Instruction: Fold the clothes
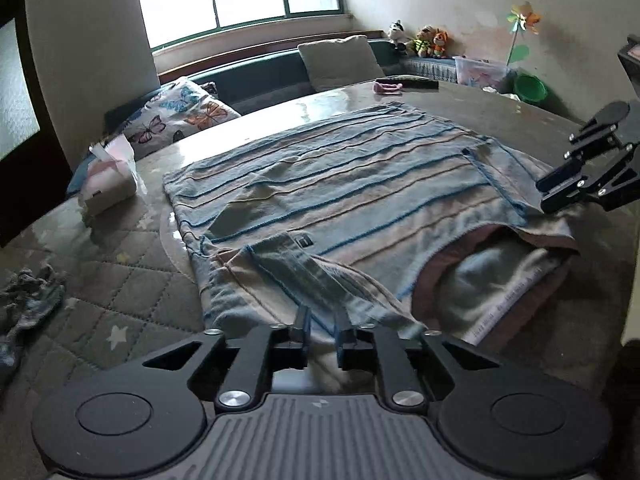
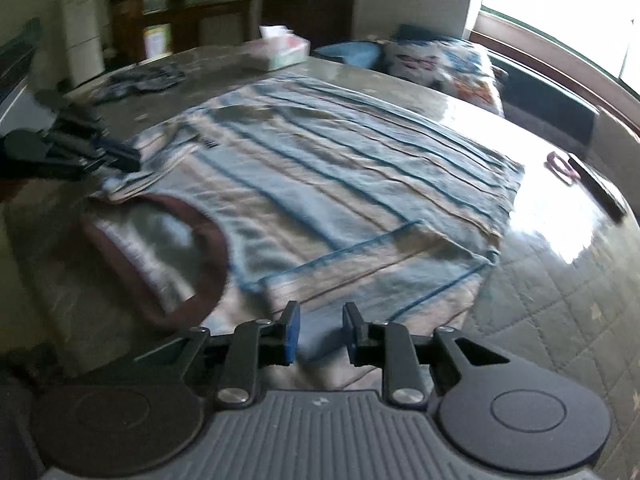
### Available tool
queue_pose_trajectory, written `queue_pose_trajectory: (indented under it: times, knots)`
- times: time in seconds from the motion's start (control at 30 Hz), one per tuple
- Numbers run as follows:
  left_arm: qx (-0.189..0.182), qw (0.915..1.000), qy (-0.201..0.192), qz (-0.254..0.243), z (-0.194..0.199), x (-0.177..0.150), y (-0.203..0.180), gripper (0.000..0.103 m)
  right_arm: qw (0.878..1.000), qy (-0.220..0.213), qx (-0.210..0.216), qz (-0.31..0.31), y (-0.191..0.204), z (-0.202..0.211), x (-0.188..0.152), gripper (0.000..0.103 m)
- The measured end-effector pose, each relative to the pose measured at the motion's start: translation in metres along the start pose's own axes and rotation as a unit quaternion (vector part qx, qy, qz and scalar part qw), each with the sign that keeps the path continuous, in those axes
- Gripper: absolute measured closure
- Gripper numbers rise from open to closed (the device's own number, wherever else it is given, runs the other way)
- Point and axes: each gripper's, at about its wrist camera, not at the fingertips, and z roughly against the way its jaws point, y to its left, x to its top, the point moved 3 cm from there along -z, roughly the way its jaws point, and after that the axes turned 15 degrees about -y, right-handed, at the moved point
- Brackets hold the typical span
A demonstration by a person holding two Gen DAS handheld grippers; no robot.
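A blue-and-beige striped shirt (image 1: pixel 344 184) lies flat across the middle of the left wrist view, its thin dark-blue lines running toward the upper right of the frame. Its brown-edged neck opening (image 1: pixel 492 276) gapes at the lower right, showing a pale inner lining. One sleeve (image 1: pixel 288 268) is folded in over the body at lower centre, the other (image 2: pixel 360 264) likewise in the right wrist view.

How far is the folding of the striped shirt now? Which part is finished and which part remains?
Done: the striped shirt lies flat on the table with both sleeves folded in over the body. In hand: the left gripper has fabric at the shoulder between its fingers; the right gripper is open at the other shoulder, beside the collar. Left: fold the body, then the dark garment.
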Motion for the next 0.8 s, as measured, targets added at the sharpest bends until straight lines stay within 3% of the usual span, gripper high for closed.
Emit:
queue_pose_trajectory:
  times: [0.13,0.2,0.37,0.6,0.8]
  knots:
    - [-0.003,0.9997,-0.008,-0.025,0.027,0.0,-0.007,0.074,0.999,-0.001,0.022,0.026,0.012,0.019,-0.002,0.06]
    - [-0.008,0.9989,-0.009,-0.045,0.039,-0.002,-0.012,0.074,0.998,0.003,0.03,0.049,0.019,0.026,-0.005,0.049]
    - [-0.029,0.9935,-0.001,-0.11,0.048,-0.013,-0.029,0.072,0.996,0.012,0.037,0.075,0.025,0.022,-0.014,0.044]
    - [-0.057,0.9879,-0.009,-0.144,0.043,-0.018,-0.034,0.072,0.998,0.008,0.031,0.059,0.013,0.011,-0.014,0.044]
    - [-0.061,0.9837,-0.012,-0.169,0.037,-0.018,-0.035,0.072,0.999,0.005,0.019,0.04,0.005,0.005,-0.012,0.053]
